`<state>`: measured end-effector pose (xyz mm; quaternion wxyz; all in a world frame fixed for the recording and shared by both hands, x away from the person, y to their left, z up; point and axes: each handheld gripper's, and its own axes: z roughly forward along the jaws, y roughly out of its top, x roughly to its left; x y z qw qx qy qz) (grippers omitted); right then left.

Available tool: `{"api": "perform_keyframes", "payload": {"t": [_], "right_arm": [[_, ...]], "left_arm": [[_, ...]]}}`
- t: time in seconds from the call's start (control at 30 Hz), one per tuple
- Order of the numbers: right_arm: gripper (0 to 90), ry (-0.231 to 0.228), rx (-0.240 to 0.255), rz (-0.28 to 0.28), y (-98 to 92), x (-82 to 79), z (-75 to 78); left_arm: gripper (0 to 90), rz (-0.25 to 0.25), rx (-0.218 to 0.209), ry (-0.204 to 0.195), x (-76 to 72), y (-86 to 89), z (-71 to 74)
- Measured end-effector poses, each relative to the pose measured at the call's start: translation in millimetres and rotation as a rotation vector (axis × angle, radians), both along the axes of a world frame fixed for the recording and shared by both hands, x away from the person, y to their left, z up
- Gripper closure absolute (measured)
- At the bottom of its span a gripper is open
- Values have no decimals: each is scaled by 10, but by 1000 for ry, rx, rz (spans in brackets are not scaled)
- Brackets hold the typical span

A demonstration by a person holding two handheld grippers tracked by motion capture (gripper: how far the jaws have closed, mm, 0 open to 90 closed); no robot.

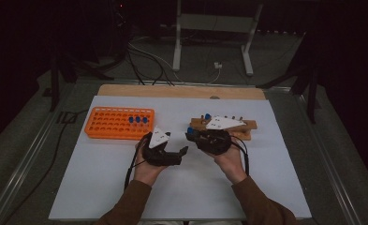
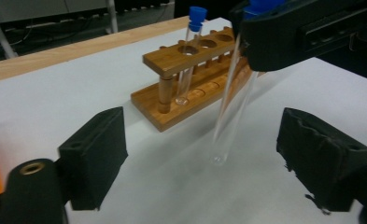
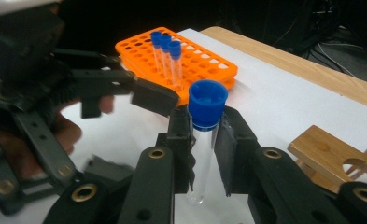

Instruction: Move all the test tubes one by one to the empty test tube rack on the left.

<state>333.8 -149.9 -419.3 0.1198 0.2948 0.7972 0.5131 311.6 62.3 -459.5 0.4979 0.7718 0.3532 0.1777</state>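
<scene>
While the right gripper (image 3: 203, 154) clamps the blue-capped tube (image 3: 204, 140) upright near the wooden rack (image 2: 195, 74), the left gripper (image 2: 218, 154), jaws apart and empty, could knock its glass loose.

Nothing to read here: no lettering, label, brand or number shows on the orange rack (image 1: 119, 123), on the wooden rack (image 2: 190, 74), or on the blue-capped tube (image 3: 204, 135). The caps are plain as well.
</scene>
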Motion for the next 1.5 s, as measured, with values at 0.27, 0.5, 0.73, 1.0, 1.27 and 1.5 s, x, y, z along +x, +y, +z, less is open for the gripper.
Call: {"api": "perform_keyframes", "payload": {"t": [0.27,0.5,0.73,1.0,1.27,1.5], "right_arm": [[763,33,25,25,20,19,-17],[763,34,19,28,41,17,-18],[764,36,16,28,43,21,-21],[639,43,32,17,-13,37,-13],[277,32,60,-52,-132,67,7],[108,12,49,-106,-242,92,-39]], "left_arm": [[533,-13,36,-55,-27,-96,5],[731,-40,33,-60,-30,-99,5],[779,-49,19,-58,-31,-111,-8],[783,-36,8,-53,-12,-82,-18],[783,1,-15,-38,6,66,-3],[783,23,-24,-36,-6,201,8]]}}
